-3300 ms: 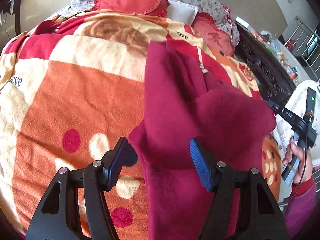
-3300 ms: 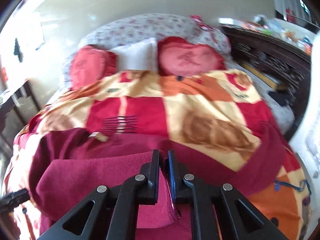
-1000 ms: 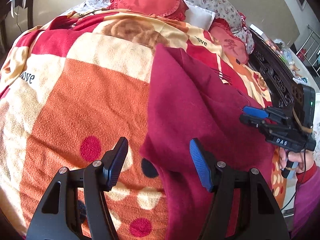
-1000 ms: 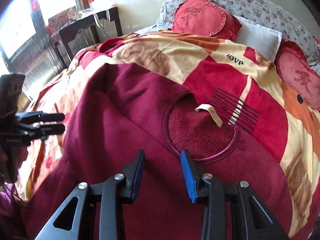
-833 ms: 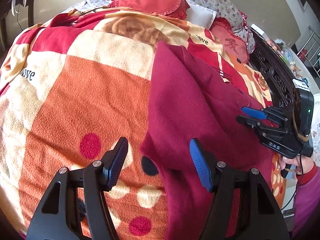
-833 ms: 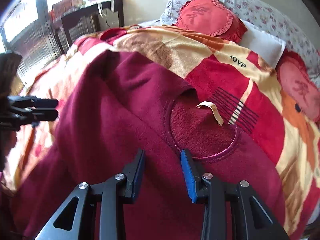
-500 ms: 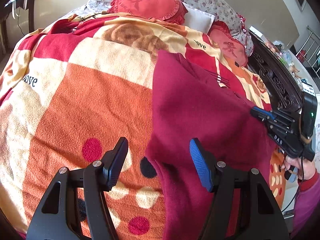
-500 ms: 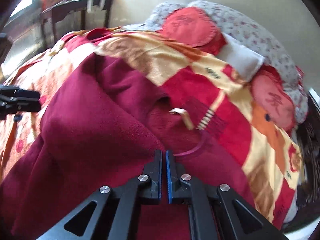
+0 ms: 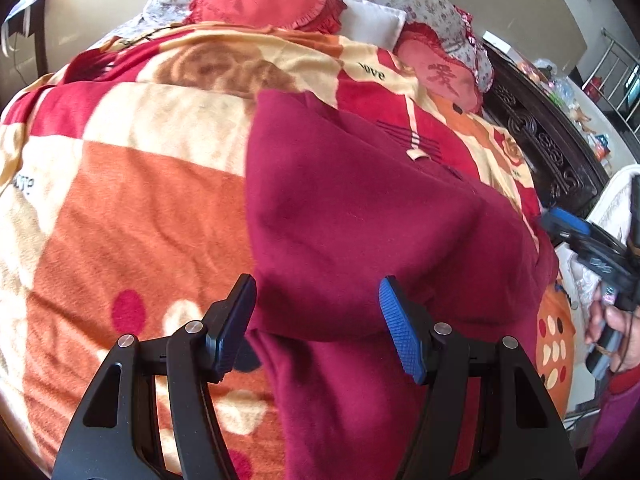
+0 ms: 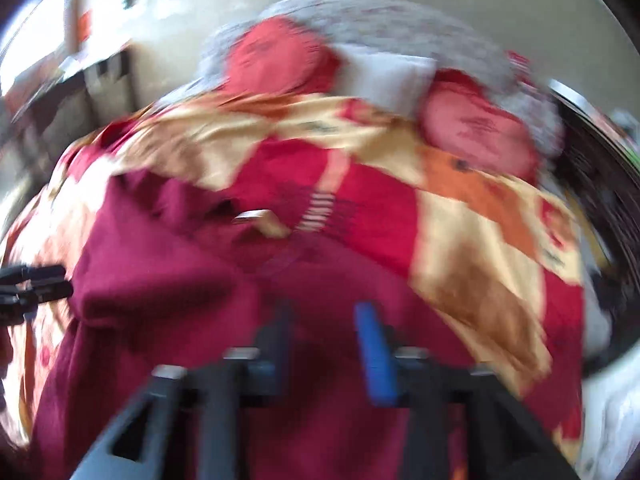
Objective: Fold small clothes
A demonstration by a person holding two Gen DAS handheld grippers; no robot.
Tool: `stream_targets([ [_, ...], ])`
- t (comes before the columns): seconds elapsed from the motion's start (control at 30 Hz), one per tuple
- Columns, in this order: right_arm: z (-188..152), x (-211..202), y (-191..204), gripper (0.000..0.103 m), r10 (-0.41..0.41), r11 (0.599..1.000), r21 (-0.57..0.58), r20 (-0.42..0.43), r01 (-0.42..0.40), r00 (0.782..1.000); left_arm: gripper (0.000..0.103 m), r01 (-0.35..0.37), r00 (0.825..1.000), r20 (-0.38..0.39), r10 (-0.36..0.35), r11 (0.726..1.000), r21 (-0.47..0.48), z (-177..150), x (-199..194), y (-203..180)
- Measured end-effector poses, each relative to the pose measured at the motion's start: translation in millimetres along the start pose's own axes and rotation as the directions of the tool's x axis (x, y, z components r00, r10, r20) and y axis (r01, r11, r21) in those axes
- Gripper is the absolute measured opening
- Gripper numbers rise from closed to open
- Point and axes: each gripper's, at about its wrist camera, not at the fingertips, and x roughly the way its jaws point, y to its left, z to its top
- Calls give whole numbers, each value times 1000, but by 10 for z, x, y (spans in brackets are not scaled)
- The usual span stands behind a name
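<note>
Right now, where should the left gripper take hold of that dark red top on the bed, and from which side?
Probably at the folded edge of the dark red top nearest the left gripper. There the upper layer ends in a thick, raised lip above the blanket, so an open jaw could slide under it, coming from the foot of the bed towards the pillows. The flat middle offers nothing to pinch.

Maroon fleece top lies partly folded on the patterned blanket
</note>
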Motion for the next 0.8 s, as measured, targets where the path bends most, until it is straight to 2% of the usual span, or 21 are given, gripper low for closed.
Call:
stream_targets([
  [0.07,-193,-108,-331,65,-2,993,116,11,0,1000,64,-10,1000,-13,10,1000,10,-18,76,-31],
  [0.13,-377,-66,-542,65,25,978,207,-35,-18,999,64,-18,1000,-16,18,1000,13,-35,118,-52],
  [0.2,-538,23,-672,65,47,962,273,-72,-26,996,64,-29,999,-17,29,999,19,-46,143,-68],
  [0.33,-726,211,-722,64,122,936,340,-65,-93,990,64,-46,999,-25,47,998,31,-43,154,-95],
  [0.37,-737,262,-696,61,147,933,339,-56,-119,988,64,-49,998,-26,50,998,34,-39,155,-100],
  [0.4,-750,309,-680,47,160,933,334,-53,-133,986,64,-53,998,-29,55,998,37,-33,157,-106],
  [0.43,-752,366,-663,28,166,934,331,-63,-137,984,64,-56,998,-30,57,998,39,-26,158,-112],
  [0.47,-753,415,-649,21,173,933,332,-71,-140,982,64,-58,998,-31,59,998,40,-20,150,-116],
  [0.5,-732,415,-647,4,171,932,334,-57,-143,984,64,-57,998,-26,58,998,38,-10,134,-122],
  [0.57,-696,291,-665,4,100,949,302,-17,-90,995,64,-43,999,19,42,999,23,6,39,-115],
  [0.63,-660,118,-777,4,65,944,322,54,-79,996,64,-38,997,69,36,999,20,43,-33,-139],
  [0.73,-602,94,-939,4,-17,937,351,44,1,999,64,-39,999,33,37,999,35,99,83,-201],
  [0.8,-569,160,-1015,4,-33,926,376,39,16,999,64,-49,999,21,48,998,40,101,187,-226],
])
